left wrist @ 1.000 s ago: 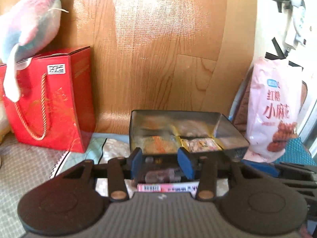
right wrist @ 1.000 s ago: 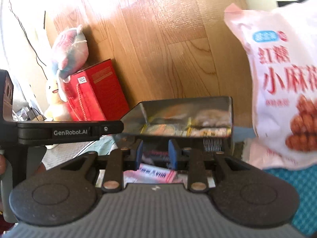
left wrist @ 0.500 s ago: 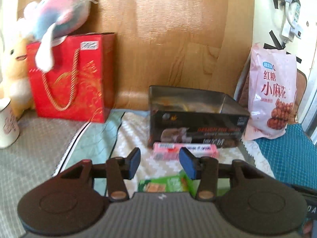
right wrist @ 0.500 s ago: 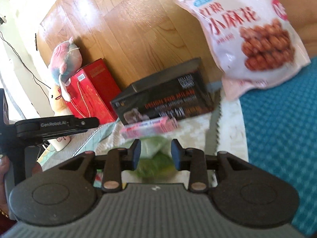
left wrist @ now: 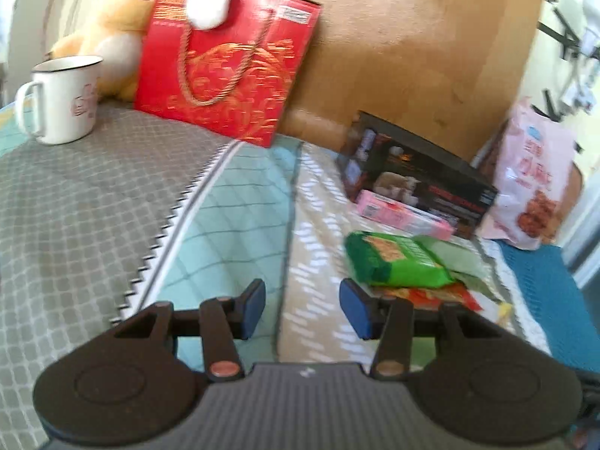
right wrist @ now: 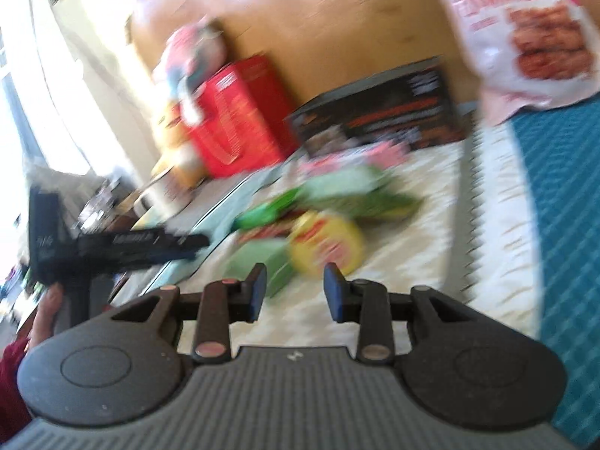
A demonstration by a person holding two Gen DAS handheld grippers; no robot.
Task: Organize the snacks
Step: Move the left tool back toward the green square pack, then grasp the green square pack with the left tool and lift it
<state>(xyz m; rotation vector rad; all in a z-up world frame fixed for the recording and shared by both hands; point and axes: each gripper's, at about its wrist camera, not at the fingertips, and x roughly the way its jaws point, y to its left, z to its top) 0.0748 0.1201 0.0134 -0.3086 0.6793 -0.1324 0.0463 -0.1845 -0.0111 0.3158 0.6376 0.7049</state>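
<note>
Loose snacks lie on the patterned cloth: a green packet (left wrist: 397, 262) over a red one (left wrist: 431, 294), and a pink box (left wrist: 405, 213) against the black tin (left wrist: 420, 176). My left gripper (left wrist: 302, 309) is open and empty, low over the cloth to the left of the green packet. The blurred right wrist view shows a yellow packet (right wrist: 326, 243), a pale green box (right wrist: 262, 262) and green packets (right wrist: 337, 195) just ahead of my right gripper (right wrist: 296, 292), which is open and empty. The black tin (right wrist: 378, 112) stands behind them.
A pink snack bag (left wrist: 532, 183) leans at the right of the tin. A red gift bag (left wrist: 228, 63), a yellow plush toy (left wrist: 108, 18) and a white mug (left wrist: 63, 99) stand at the back left. A hand (right wrist: 48, 311) holds the left gripper (right wrist: 112, 247) at the left.
Both grippers have drawn back from above the tin and sunk toward the cloth. The left view has swung left, so the snacks now sit at its right. Both stay empty.
</note>
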